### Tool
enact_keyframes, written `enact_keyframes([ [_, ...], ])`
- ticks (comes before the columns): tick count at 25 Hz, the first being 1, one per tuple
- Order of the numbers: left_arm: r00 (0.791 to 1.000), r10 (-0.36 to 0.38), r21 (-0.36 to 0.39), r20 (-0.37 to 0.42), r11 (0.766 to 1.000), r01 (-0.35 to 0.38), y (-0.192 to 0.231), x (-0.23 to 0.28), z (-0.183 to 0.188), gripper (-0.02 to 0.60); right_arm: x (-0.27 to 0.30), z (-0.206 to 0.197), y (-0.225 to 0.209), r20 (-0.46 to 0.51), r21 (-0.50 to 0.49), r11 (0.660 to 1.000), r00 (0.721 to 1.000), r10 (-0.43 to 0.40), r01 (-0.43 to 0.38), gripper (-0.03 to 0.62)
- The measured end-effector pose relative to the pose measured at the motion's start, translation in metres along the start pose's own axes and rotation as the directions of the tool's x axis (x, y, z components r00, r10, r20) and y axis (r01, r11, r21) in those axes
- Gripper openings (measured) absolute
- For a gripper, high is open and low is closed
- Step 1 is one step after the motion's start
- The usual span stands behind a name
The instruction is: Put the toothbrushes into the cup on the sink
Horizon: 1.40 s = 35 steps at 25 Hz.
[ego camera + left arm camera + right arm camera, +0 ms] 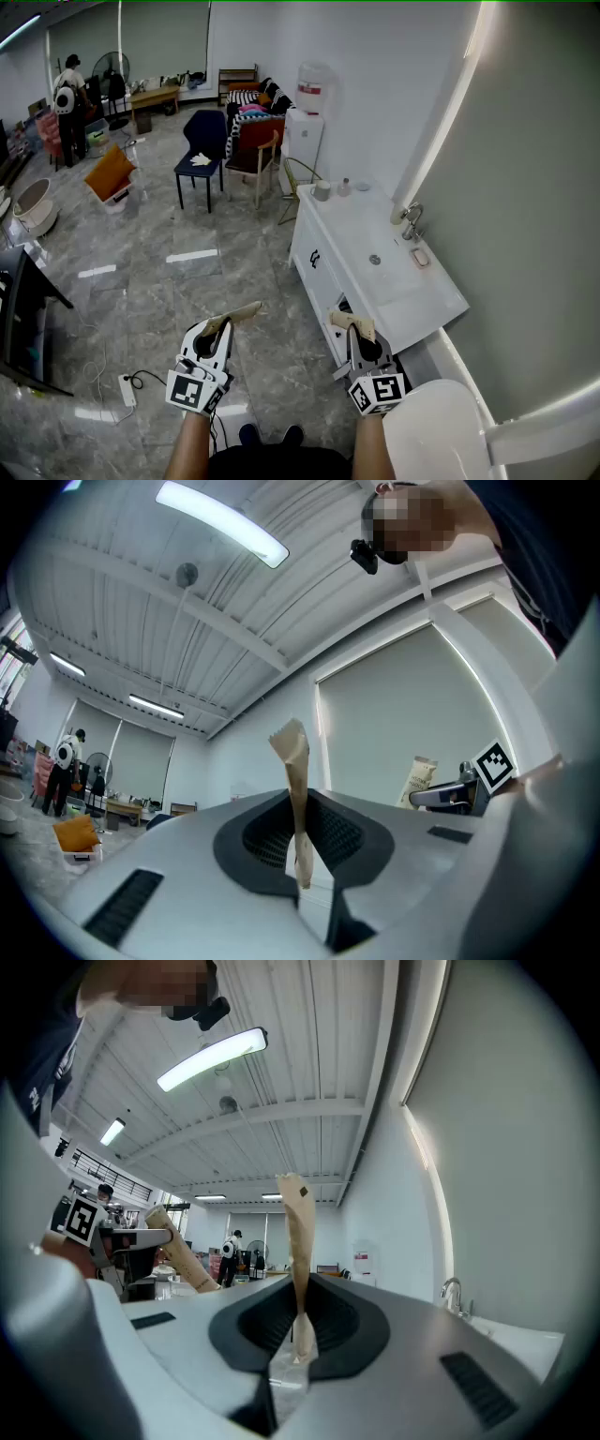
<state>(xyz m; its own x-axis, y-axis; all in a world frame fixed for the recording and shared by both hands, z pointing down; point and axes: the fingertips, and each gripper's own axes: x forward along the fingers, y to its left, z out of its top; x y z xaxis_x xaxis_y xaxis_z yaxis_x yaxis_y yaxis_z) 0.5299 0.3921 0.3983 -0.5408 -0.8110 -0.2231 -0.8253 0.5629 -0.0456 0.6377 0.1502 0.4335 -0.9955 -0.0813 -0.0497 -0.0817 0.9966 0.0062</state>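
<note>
Left of the water dispenser stands a red-backed chair, then a blue chair; much farther left, a person.

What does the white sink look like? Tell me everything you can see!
The sink is a long, glossy white top with a shallow basin, set on a white cabinet that has a dark handle. One long side runs along the grey wall. A small drain sits in the basin, with a shiny tap by the wall and a little dish beside it. At the far end stand a cup and two smaller things, too small to name.
</note>
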Motion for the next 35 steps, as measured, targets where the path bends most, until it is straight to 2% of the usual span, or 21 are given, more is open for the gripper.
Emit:
enact_keyframes([
  [8,1.0,0.014,-0.017,0.018,1.0,-0.014,-0.002,0.002,-0.002,0.047,0.007,-0.002,0.003,0.004,-0.034,0.999,1.0,0.031,-0.031,0.049],
  [14,1.0,-0.004,-0.003,0.004,1.0,0.004,-0.001,0.002,-0.005,0.048,0.009,0.013,0.018,0.047,-0.066,0.996,0.997,0.063,-0.06,0.049],
  [24,1.0,0.003,-0.005,0.014,1.0,-0.002,0.012,-0.002,-0.002,0.047,0.014,0.005,0.016,0.018,-0.012,1.0,1.0,0.008,-0.008,0.049],
  [27,1.0,0.006,0.01,-0.016,1.0,-0.006,0.023,-0.009,-0.006,0.047,0.018,0.004,0.026,0.018,-0.016,1.0,1.0,0.009,-0.009,0.049],
  [35,1.0,0.004,0.032,0.004,0.999,-0.004,0.05,-0.007,-0.009,0.046,0.036,-0.001,0.04,0.015,-0.045,0.999,1.0,0.013,-0.012,0.049],
])
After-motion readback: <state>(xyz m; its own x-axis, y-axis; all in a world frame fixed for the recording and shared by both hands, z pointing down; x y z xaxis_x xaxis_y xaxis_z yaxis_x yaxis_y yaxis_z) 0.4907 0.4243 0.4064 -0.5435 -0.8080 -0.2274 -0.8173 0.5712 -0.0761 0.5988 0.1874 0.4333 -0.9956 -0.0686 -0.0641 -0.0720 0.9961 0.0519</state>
